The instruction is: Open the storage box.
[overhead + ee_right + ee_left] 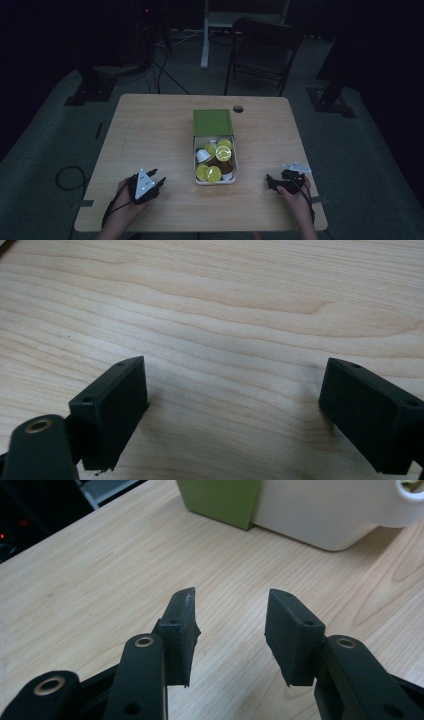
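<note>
With jaws held apart and empty, the left gripper point(159, 181) and right gripper point(270, 180) were rested near the tabletop's point(150, 130) front corners, flanking the white capsule box point(215, 158), presumably readied for reaching its capsules point(214, 173).

The box point(215, 172) is sitting on the bench point(150, 130), between the left gripper point(159, 181) and the right gripper point(270, 181). Little cups point(214, 173) are lying inside it. Its lid point(213, 122) is lying behind it.
</note>
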### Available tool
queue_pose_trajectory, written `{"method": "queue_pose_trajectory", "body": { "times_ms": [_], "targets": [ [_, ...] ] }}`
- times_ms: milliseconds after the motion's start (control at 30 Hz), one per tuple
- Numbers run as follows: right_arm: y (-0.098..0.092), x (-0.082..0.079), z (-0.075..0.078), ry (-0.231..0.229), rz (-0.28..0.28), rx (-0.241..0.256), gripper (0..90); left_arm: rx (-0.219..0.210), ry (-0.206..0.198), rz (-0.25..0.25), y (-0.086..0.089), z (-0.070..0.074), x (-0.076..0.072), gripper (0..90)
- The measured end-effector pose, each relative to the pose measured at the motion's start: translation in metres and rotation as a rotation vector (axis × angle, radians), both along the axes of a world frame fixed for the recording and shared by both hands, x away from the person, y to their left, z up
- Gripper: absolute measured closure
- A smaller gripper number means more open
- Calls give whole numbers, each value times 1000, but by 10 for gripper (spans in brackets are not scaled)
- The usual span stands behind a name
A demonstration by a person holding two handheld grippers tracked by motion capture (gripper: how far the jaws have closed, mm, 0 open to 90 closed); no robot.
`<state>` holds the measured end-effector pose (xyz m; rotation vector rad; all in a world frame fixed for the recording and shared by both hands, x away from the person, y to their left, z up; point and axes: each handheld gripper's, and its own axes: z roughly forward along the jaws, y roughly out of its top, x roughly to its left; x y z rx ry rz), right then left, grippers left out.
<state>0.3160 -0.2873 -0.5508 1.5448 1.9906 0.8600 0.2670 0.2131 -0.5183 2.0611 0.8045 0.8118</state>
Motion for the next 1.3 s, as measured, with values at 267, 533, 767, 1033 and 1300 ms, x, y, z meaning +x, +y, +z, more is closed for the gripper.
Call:
{"method": "queue_pose_trajectory", "body": {
  "times_ms": [267, 533, 767, 1033, 1300],
  "targets": [
    [1, 0, 0, 1, -9, 0, 116, -63, 36, 51, 13, 1, 2, 539],
    [1, 0, 0, 0, -9, 0, 115, -116, 92, 113, 29, 3, 3, 485],
    [1, 0, 0, 0, -9, 0, 115, -194, 135, 117, 38, 2, 5, 378],
    [1, 0, 0, 1, -9, 1, 115, -227, 157, 164, 48, 1, 7, 215],
    [1, 0, 0, 1, -9, 1, 116, -252, 167, 155, 51, -2, 7, 174]
  ]
}}
